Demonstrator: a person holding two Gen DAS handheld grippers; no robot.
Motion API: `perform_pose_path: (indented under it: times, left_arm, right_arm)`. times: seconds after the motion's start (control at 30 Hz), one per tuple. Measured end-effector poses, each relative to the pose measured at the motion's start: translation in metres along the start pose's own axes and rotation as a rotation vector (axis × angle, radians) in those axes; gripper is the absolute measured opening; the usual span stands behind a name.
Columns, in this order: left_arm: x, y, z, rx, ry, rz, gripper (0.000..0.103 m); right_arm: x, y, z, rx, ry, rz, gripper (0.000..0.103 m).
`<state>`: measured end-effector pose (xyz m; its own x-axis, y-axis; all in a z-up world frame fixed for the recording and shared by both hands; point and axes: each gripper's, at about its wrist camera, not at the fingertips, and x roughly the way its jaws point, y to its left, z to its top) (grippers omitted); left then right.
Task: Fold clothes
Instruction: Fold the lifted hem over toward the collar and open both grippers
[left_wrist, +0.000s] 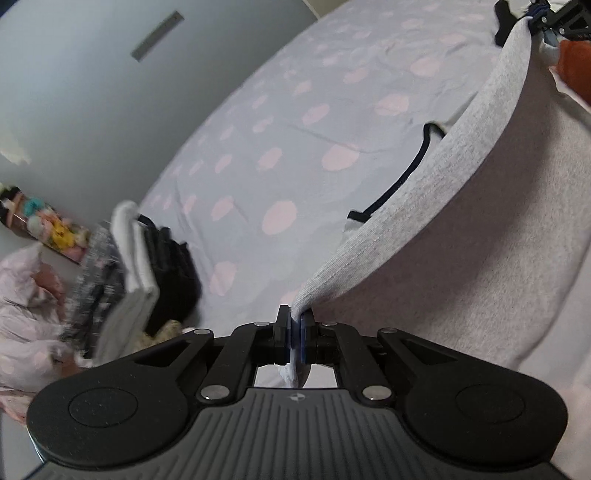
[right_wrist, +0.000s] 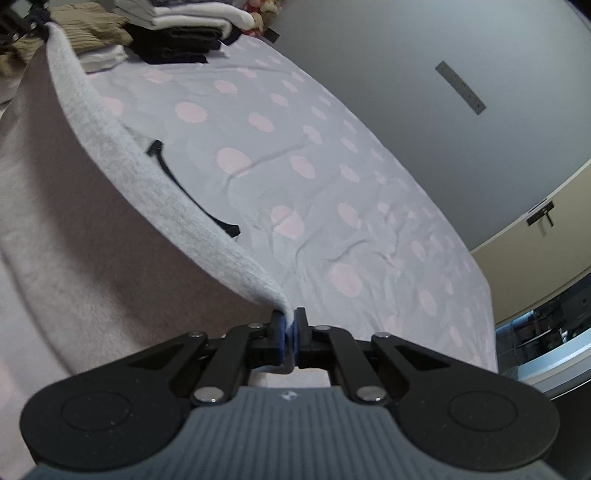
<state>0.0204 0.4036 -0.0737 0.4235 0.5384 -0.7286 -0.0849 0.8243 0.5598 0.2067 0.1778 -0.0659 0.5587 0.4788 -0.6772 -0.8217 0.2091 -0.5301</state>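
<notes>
A light grey garment (left_wrist: 480, 206) with a dark-trimmed neckline (left_wrist: 413, 166) is stretched between both grippers above the bed. My left gripper (left_wrist: 295, 325) is shut on one corner of its edge. My right gripper (right_wrist: 290, 325) is shut on the other corner of the garment (right_wrist: 92, 206). The right gripper also shows at the top right of the left wrist view (left_wrist: 543, 18), and the left gripper at the top left of the right wrist view (right_wrist: 33, 18). The taut edge runs between them and the rest hangs below.
The bed has a lilac sheet with pink dots (left_wrist: 295, 129). A stack of folded clothes (right_wrist: 184, 33) sits at its far end, next to a tan garment (right_wrist: 88, 33). Grey wall (right_wrist: 443, 74) lies beyond the bed.
</notes>
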Motion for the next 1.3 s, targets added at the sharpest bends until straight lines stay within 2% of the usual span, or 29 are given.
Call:
perform_pose_path:
  times: [0.17,0.3,0.43,0.53,0.67,0.77,0.93,1.0,1.1,1.17,1.3]
  left_arm:
    - [0.064,0.002,0.005,-0.018,0.052,-0.056,0.005]
    - [0.099,0.003,0.002,-0.049,0.079,-0.106,0.005]
    - [0.132,0.005,-0.002,-0.083,0.102,-0.153,0.006]
    - [0.143,0.007,-0.008,-0.130,0.100,-0.175,0.010]
    - [0.151,0.017,-0.017,-0.260,0.067,-0.195,0.015]
    - [0.154,0.026,-0.022,-0.377,0.033,-0.207,0.018]
    - [0.154,0.037,-0.020,-0.517,-0.010,-0.116,0.019]
    - [0.156,0.043,-0.021,-0.579,-0.002,-0.101,0.019]
    - [0.151,0.055,-0.028,-0.653,-0.011,-0.074,0.019]
    - [0.141,0.059,-0.035,-0.697,-0.028,-0.065,0.019]
    - [0.129,0.064,-0.049,-0.772,-0.030,-0.115,0.022]
  right_arm:
    - [0.073,0.001,0.005,0.051,0.068,0.061,0.005]
    - [0.122,0.004,0.004,0.090,0.105,0.095,0.005]
    - [0.155,0.003,0.001,0.155,0.132,0.131,0.006]
    - [0.171,0.002,-0.004,0.214,0.131,0.150,0.007]
    - [0.178,-0.008,-0.010,0.325,0.100,0.165,0.015]
    - [0.181,-0.017,-0.017,0.433,0.067,0.179,0.017]
    - [0.182,-0.027,-0.019,0.560,0.031,0.183,0.017]
    - [0.180,-0.030,-0.017,0.593,0.007,0.165,0.020]
    - [0.175,-0.039,-0.015,0.644,-0.025,0.065,0.022]
    - [0.173,-0.049,-0.018,0.694,-0.029,0.034,0.024]
    - [0.164,-0.070,-0.039,0.904,-0.032,0.110,0.025]
